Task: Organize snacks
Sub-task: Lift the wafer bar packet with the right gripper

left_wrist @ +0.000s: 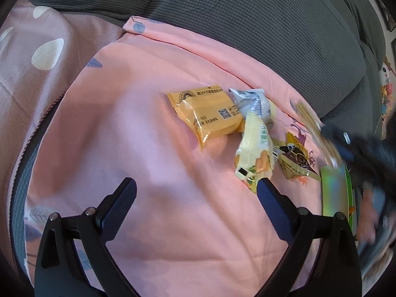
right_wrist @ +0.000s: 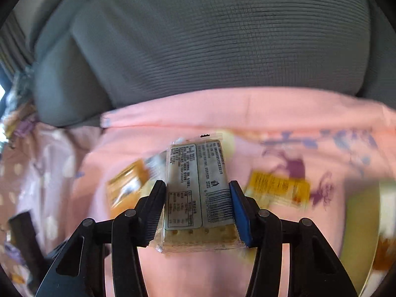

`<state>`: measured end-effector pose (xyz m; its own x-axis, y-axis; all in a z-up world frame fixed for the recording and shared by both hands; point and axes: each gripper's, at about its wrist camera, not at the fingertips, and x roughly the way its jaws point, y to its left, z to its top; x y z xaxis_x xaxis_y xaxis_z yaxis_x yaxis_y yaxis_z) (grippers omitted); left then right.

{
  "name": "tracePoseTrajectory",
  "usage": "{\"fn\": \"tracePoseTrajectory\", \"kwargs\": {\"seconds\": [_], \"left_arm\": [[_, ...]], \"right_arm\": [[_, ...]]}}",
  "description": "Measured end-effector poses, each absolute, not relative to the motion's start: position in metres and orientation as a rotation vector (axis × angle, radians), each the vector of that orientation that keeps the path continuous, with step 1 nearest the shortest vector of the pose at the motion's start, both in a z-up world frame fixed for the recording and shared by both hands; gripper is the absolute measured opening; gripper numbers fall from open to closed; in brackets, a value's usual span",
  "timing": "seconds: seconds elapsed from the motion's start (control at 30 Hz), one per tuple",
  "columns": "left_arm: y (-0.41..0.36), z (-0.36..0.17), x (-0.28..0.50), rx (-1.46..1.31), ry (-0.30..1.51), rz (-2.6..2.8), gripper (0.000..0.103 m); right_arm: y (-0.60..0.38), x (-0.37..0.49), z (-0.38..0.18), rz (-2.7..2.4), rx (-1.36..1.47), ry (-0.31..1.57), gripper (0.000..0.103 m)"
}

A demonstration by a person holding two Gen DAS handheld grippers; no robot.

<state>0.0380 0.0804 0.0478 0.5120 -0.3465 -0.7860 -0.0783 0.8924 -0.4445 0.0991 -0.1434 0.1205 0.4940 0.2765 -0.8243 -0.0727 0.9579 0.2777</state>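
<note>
My right gripper (right_wrist: 198,193) is shut on a clear cracker packet (right_wrist: 198,188) with a grey label, lifted above the pink cloth (right_wrist: 247,113). In the left wrist view that gripper (left_wrist: 344,146) is a dark blur at the right edge with the blurred cracker packet (left_wrist: 311,121) in it. My left gripper (left_wrist: 196,183) hangs open over the pink cloth (left_wrist: 148,148), nothing between its fingers. Ahead of it lie an orange packet (left_wrist: 210,118), a grey-white packet (left_wrist: 252,101), a pale yellow packet (left_wrist: 255,156) and a gold-and-dark triangular packet (left_wrist: 297,160).
A grey sofa back (left_wrist: 247,24) rises behind the cloth. A green-edged box with a shiny inside (left_wrist: 334,190) lies at the right, also seen as a pale box (right_wrist: 363,222) in the right wrist view. Blurred orange packets (right_wrist: 277,188) lie below the held one.
</note>
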Motion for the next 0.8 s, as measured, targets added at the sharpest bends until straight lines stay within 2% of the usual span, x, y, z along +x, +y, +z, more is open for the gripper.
{"fn": "tracePoseTrajectory", "kwargs": {"seconds": [0.27, 0.4, 0.57, 0.63, 0.7, 0.8], "left_arm": [[0.069, 0.052, 0.023, -0.428, 1.027, -0.172, 0.098], [0.062, 0.053, 0.016, -0.374, 1.034, -0.152, 0.097], [0.051, 0.054, 0.007, -0.373, 1.042, -0.199, 0.097], [0.042, 0.056, 0.003, -0.370, 1.043, -0.237, 0.091], [0.032, 0.057, -0.002, -0.377, 1.051, -0.291, 0.090], [0.013, 0.056, -0.006, -0.387, 1.066, -0.375, 0.078]], "right_arm": [[-0.135, 0.039, 0.067, 0.188, 0.185, 1.155, 0.053], [-0.133, 0.029, 0.059, 0.158, 0.176, 1.228, 0.054], [-0.141, 0.017, 0.069, 0.204, 0.229, 1.202, 0.056], [-0.150, 0.014, 0.075, 0.184, 0.255, 1.179, 0.056], [-0.159, 0.012, 0.076, 0.167, 0.295, 1.169, 0.056], [-0.175, 0.012, 0.073, 0.177, 0.394, 1.184, 0.057]]}}
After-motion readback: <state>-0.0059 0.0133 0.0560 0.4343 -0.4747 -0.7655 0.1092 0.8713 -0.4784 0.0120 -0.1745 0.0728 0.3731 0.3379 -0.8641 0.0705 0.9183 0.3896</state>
